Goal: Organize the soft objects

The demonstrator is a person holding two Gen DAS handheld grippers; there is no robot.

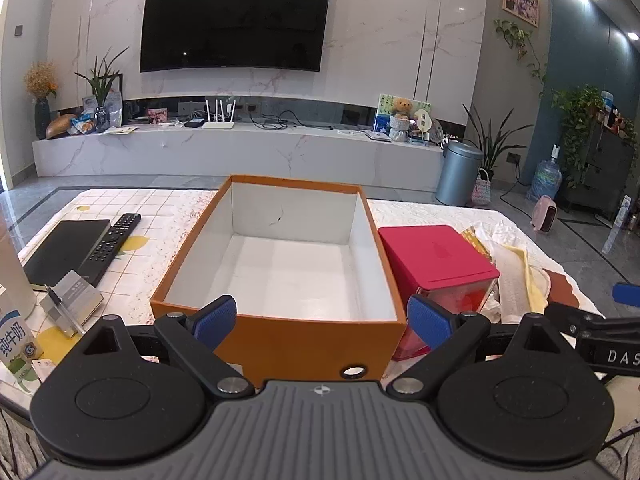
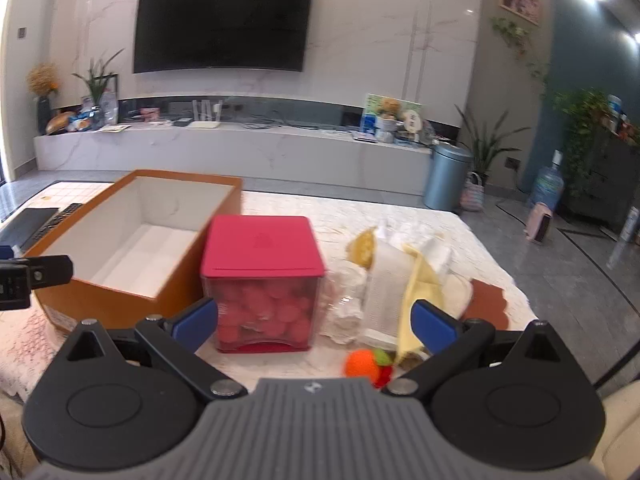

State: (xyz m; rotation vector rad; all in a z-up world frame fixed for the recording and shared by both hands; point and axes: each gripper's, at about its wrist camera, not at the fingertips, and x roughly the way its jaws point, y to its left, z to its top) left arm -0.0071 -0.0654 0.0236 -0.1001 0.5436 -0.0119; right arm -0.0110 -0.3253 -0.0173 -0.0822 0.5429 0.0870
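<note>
An open orange box [image 1: 280, 344] with a white, empty inside stands on the table; it also shows in the right wrist view [image 2: 120, 304]. A heap of soft cloths [image 2: 392, 280], white and yellow, lies right of a red-lidded container [image 2: 262, 280]; the heap also shows in the left wrist view [image 1: 512, 268]. A small orange knitted fruit [image 2: 362, 364] lies in front of the heap. My left gripper [image 1: 326, 320] is open and empty at the box's near wall. My right gripper [image 2: 316, 324] is open and empty, just before the red container and the cloths.
The red-lidded container [image 1: 436, 264] stands between box and cloths. A black notebook [image 1: 64, 248], a remote [image 1: 114, 240], a metal card holder [image 1: 74, 300] and a milk carton [image 1: 16, 344] lie left of the box. A brown mat [image 2: 486, 300] lies under the cloths.
</note>
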